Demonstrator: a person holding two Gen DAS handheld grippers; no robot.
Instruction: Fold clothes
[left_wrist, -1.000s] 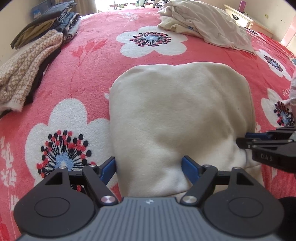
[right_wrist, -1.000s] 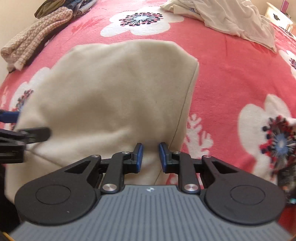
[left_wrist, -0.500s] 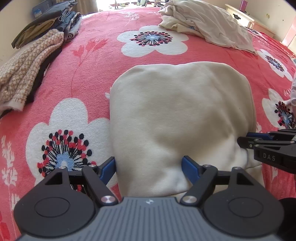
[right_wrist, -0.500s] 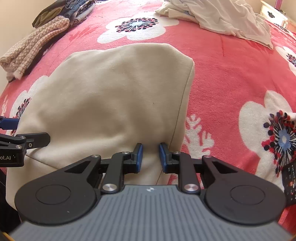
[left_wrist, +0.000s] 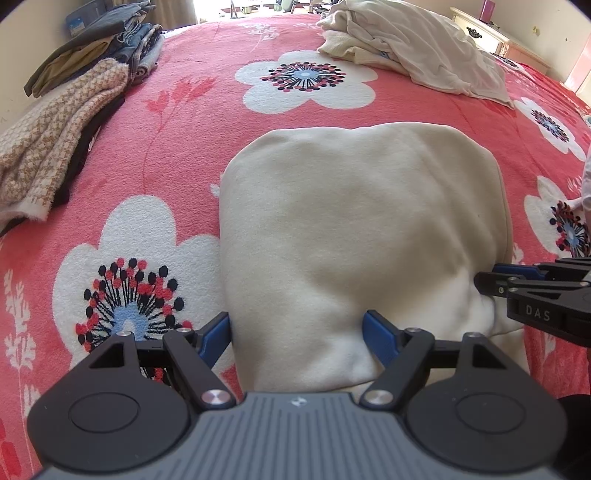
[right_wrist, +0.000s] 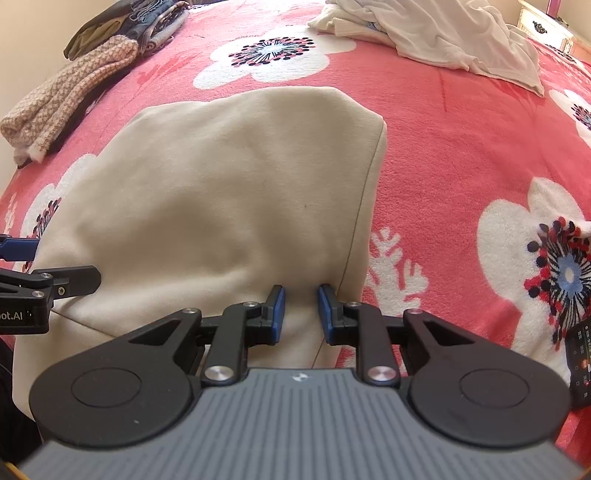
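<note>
At nine to ten o'clock in the left wrist view, a stack of folded clothes (left_wrist: 74, 122) lies along the edge of the red flowered bedspread (left_wrist: 177, 122). At the centre lies the cream garment (left_wrist: 354, 236), already folded to a rounded rectangle, its near edge at six o'clock under both tools. The left gripper (left_wrist: 297, 330) stands wide, its blue pads straddling the near left part of the garment; whether they press the cloth I cannot tell, and nothing looks lifted. At three o'clock in that view the right gripper (left_wrist: 487, 278) comes in from the side. In its own view the right gripper (right_wrist: 301, 310) is nearly closed, with a narrow gap over the cloth near the right seam; it seems to pinch nothing. At one o'clock waits a heap of unfolded pale laundry (left_wrist: 417, 48).

The step looks like taking the near hem for another fold. To do it well, both tools should catch every layer at matching corners, lift together, and carry the hem evenly toward twelve o'clock so the edges meet square.
</note>
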